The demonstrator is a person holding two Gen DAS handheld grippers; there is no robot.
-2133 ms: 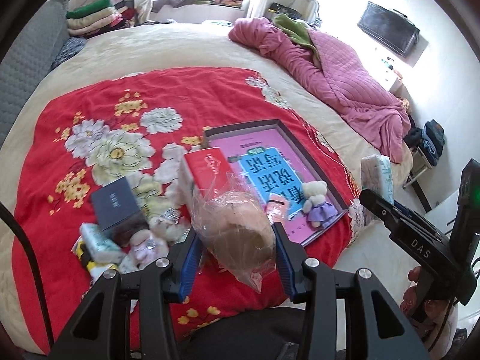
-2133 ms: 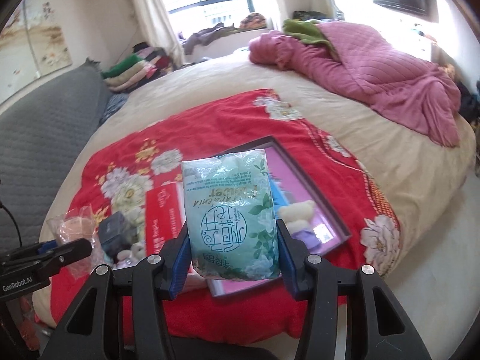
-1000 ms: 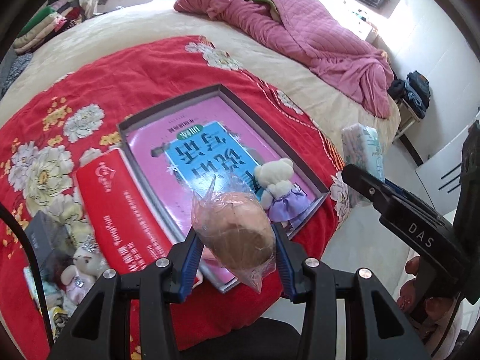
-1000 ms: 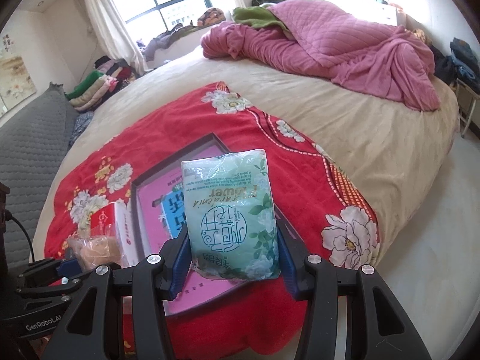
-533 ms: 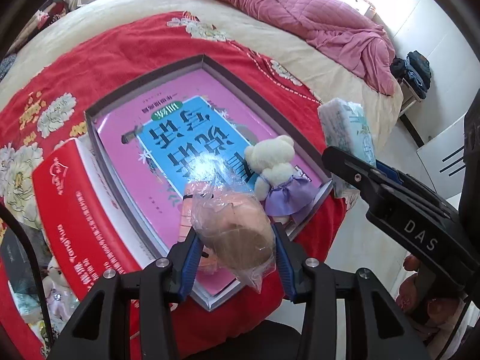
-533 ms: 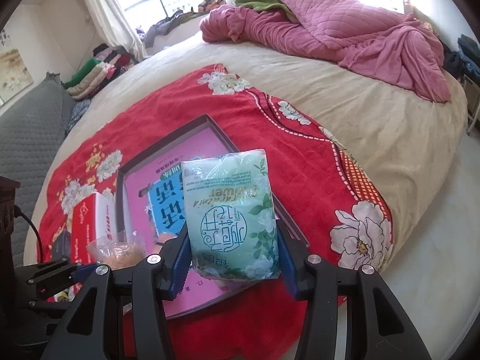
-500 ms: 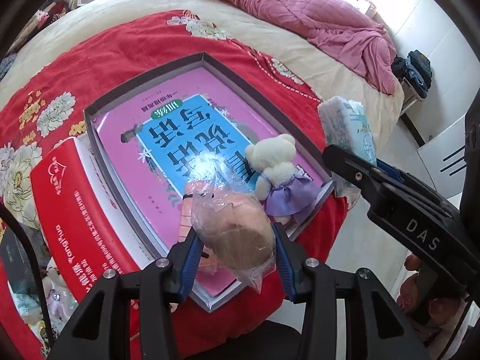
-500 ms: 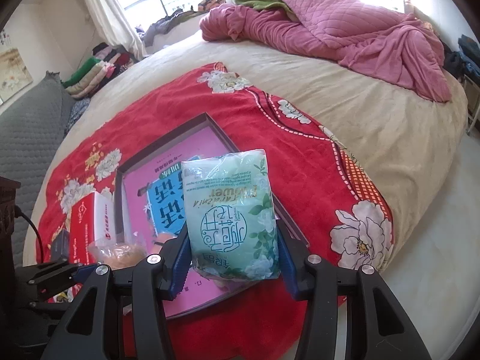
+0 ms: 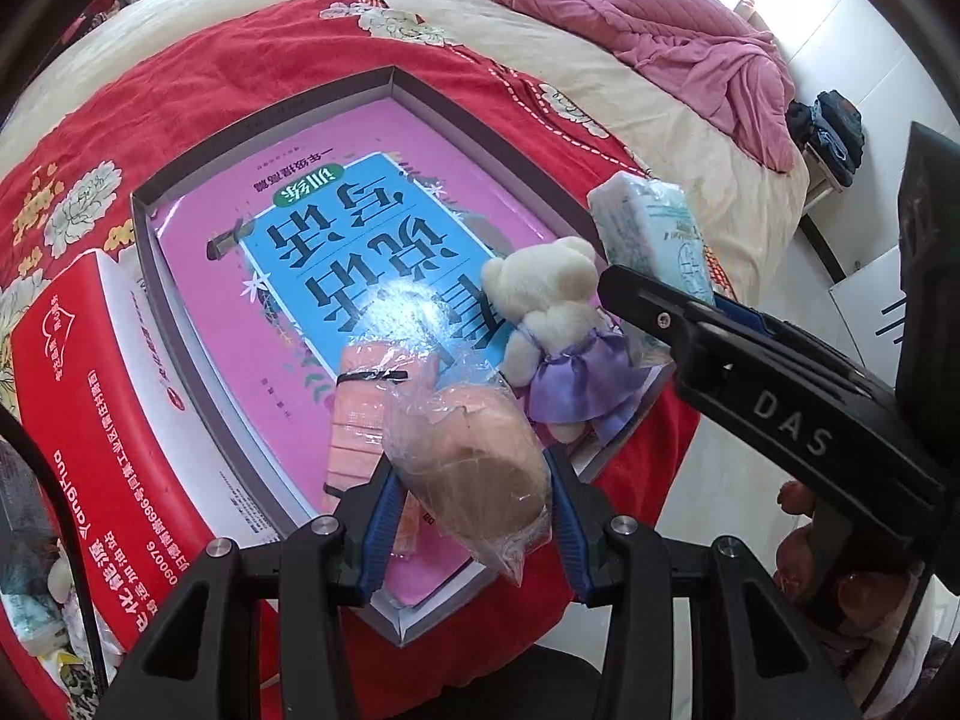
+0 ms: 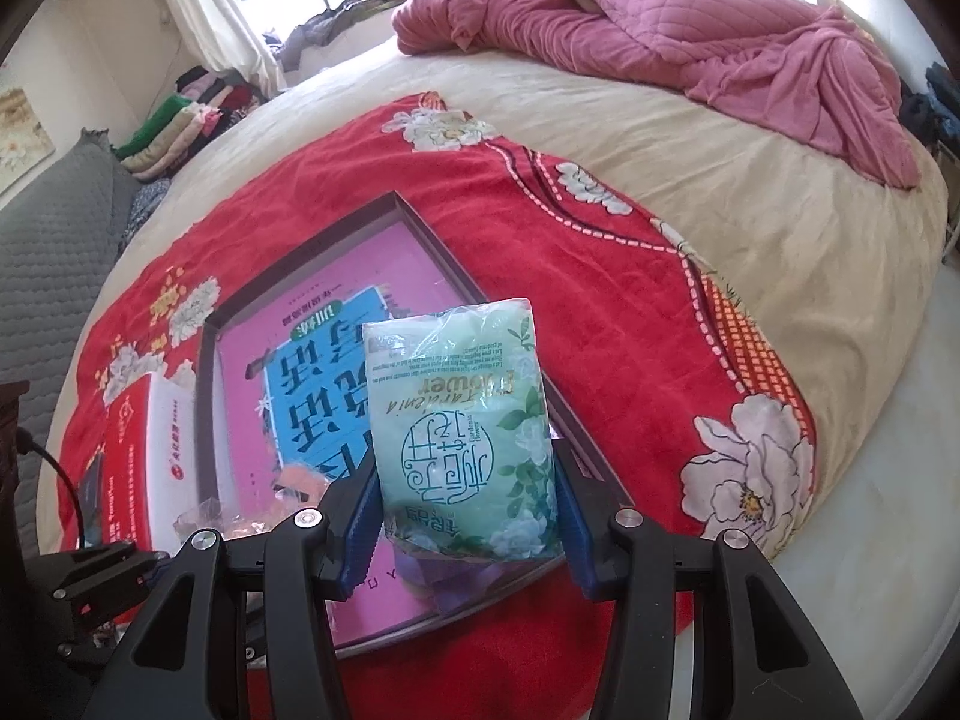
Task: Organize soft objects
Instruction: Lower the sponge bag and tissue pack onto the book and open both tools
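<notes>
Two soft items held: your left gripper (image 9: pixel 471 510) clamps a bagged tan lump (image 9: pixel 480 468), your right gripper (image 10: pixel 465 516) a green tissue pack (image 10: pixel 462 426), both above the grey tray (image 9: pixel 420 96) beside the plush bear (image 9: pixel 552 306) on the bed.

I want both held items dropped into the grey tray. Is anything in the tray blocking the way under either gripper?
The tray is partly taken: a white teddy bear and a banded pink bundle lie near the bagged bun. The tissue pack hides what lies under it.
</notes>
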